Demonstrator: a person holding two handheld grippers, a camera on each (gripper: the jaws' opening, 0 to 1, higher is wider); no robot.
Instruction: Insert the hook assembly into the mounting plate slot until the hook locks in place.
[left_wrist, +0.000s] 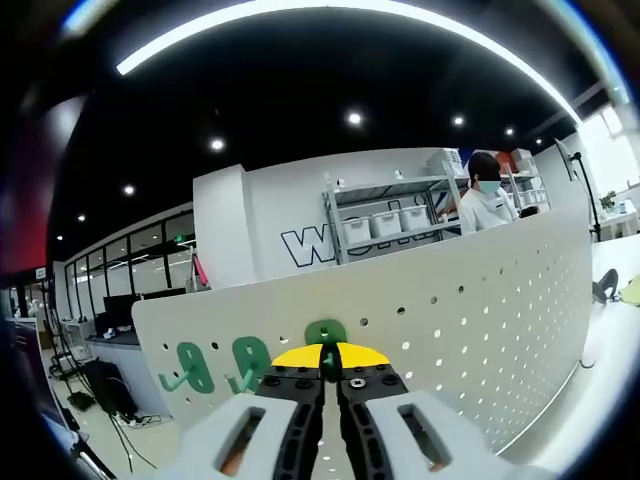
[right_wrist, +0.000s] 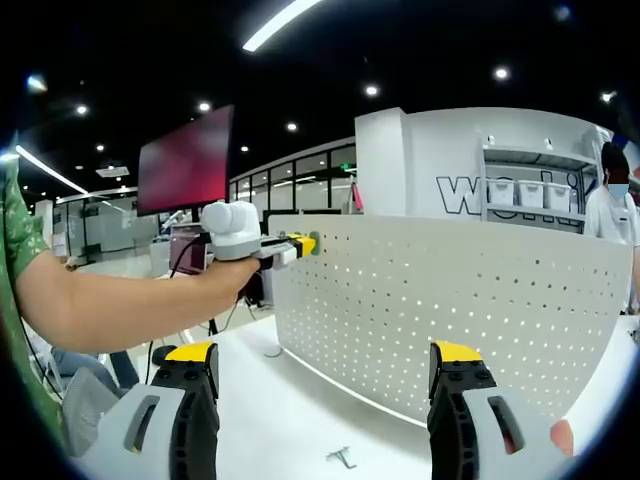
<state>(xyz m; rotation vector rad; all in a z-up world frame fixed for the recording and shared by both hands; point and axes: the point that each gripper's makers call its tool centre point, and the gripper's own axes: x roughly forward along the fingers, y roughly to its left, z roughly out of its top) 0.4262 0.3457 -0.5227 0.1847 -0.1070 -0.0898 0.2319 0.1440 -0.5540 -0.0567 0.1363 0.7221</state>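
Currently left gripper (left_wrist: 330, 385) fingers clamp a green hook (left_wrist: 325, 338) against the pegboard (left_wrist: 480, 310) near its top edge, lock unconfirmed; right gripper (right_wrist: 325, 395) fingers wide, idle over the counter (right_wrist: 290, 410).

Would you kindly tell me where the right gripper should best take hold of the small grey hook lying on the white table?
Probably by its straight leg, from above with jaws straddling it: the small grey hook lies flat on the white table, ahead of the open right gripper, so nothing stands proud for a sideways grip.
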